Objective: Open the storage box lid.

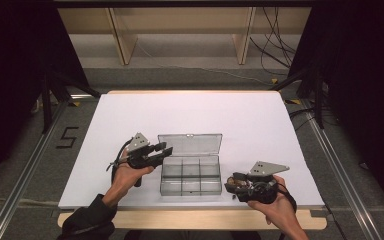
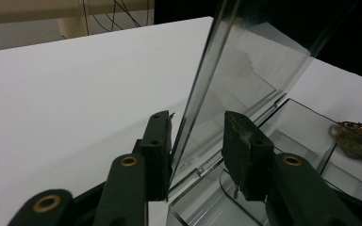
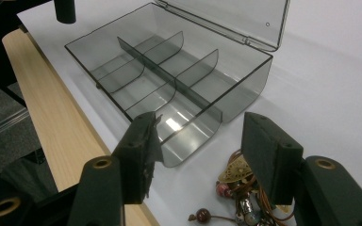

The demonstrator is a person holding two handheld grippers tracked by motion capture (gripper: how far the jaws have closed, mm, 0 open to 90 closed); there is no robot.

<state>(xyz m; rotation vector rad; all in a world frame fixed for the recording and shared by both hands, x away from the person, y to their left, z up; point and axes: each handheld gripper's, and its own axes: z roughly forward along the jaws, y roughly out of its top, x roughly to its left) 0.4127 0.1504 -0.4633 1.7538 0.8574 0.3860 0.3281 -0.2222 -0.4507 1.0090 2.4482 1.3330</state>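
**Two claws at an open compartment box**

Nearest the person's edge of the bench [image 1: 260, 115], the right claw [image 1: 228, 186] lies low over the white surface, held in the right hand [image 1: 275, 205] just beside the near right corner of the box. Its jaws stand spread with nothing pinched. In the right gripper view a small tangle of beaded jewellery [image 3: 238, 188], with brown cords, beads and a gold-coloured charm, lies on the bench between and just ahead of the jaws, not pressed by either pad.

Just beyond it sits the clear grey compartment box [image 1: 190, 175], near the front middle of the bench. Its tray is split by one long divider and shorter curved cross walls into several compartments, and those seen from the right gripper view hold nothing.

On the box's left side, the left claw [image 1: 165, 148], held in the left hand [image 1: 125, 175], reaches in at the back left corner. In the left gripper view its jaws straddle the edge of the raised lid [image 2: 245, 75]: the left pad touches or nearly touches the clear plastic, while the right pad stands apart from it, so the lid is between the jaws but not clamped.

The lid stands up from the hinge along the box's far side, leaning slightly back.
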